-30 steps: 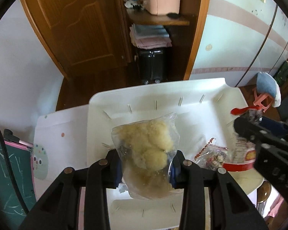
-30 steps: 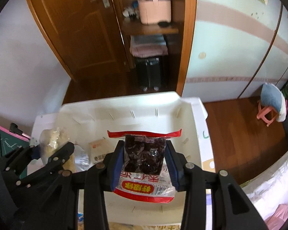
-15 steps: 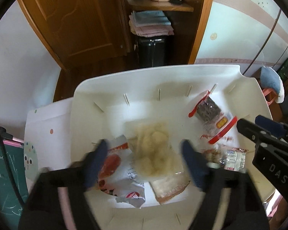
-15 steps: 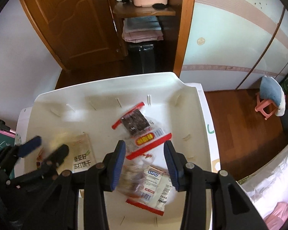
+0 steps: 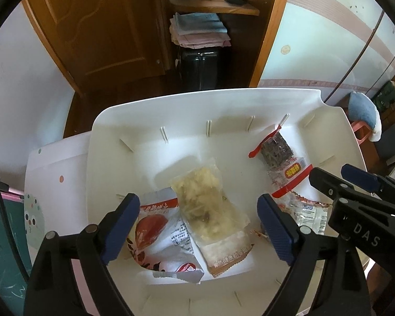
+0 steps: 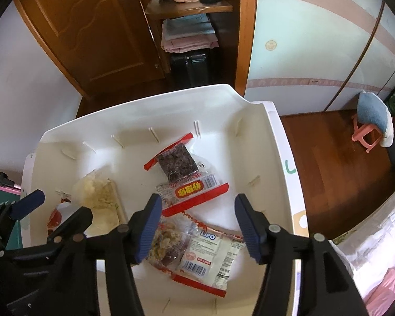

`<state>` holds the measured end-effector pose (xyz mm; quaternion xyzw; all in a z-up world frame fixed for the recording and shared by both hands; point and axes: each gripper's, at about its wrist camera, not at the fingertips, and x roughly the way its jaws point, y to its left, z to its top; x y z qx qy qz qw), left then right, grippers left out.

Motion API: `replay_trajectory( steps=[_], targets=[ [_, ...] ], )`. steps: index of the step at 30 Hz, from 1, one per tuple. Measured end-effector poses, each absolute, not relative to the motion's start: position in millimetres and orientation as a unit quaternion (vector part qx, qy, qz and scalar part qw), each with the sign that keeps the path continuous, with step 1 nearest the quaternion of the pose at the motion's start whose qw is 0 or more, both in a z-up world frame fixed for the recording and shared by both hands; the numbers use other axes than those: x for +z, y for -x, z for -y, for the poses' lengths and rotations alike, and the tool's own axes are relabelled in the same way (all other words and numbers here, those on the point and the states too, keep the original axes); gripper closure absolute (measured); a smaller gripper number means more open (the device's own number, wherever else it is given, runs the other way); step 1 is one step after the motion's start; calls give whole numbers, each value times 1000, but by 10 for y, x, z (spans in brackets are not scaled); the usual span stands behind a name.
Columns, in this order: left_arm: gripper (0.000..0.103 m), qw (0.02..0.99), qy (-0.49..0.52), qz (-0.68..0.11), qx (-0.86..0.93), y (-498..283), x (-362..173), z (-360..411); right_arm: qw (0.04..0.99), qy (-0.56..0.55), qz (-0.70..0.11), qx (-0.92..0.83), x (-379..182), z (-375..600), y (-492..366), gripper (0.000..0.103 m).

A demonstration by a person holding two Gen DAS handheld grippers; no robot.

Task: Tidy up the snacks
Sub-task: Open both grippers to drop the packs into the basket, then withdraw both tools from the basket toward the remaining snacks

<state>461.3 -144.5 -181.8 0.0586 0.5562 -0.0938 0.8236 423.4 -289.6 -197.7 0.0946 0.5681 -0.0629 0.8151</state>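
A white plastic bin (image 5: 223, 105) lies below both grippers. My left gripper (image 5: 197, 210) hangs over it, jaws opening wide, nothing pressed between the pads. Under it a clear bag of yellowish snack (image 5: 205, 200) rests loose on a red-and-white pack (image 5: 155, 226) and a brown wrapper (image 5: 229, 255). My right gripper (image 6: 198, 205) is also opening, with no pack touching its pads. The dark snack pack with red edges (image 6: 179, 163) lies flat on the bin floor beyond it. A LIPO pack (image 6: 210, 252) and a mixed-nut pack (image 6: 166, 242) lie beneath it.
The bin sits on a white dotted table (image 5: 52, 173). A green board (image 5: 2, 237) borders the left side. Beyond stand a wooden door (image 5: 97, 26), a shelf with folded cloths (image 5: 200, 31), a black suitcase (image 5: 202, 65) and a pink stool (image 6: 366, 131).
Both grippers opened and let go of their bags. The yellowish bag and the dark red-edged pack dropped into the bin. Both hands sank toward the bin.
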Motion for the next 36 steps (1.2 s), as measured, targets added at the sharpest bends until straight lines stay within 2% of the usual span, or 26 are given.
replay_trajectory(
  steps=[20,36],
  targets=[
    [11,837,-48,-538,-93,-4394,-1526,1366,819,-109,-561,-49,-1828,2864,-4048,39],
    [11,857,-42,-503,-102,-3875,-942,1201,842,-106,-528,-26,-1220,2698,-3606,39]
  ],
)
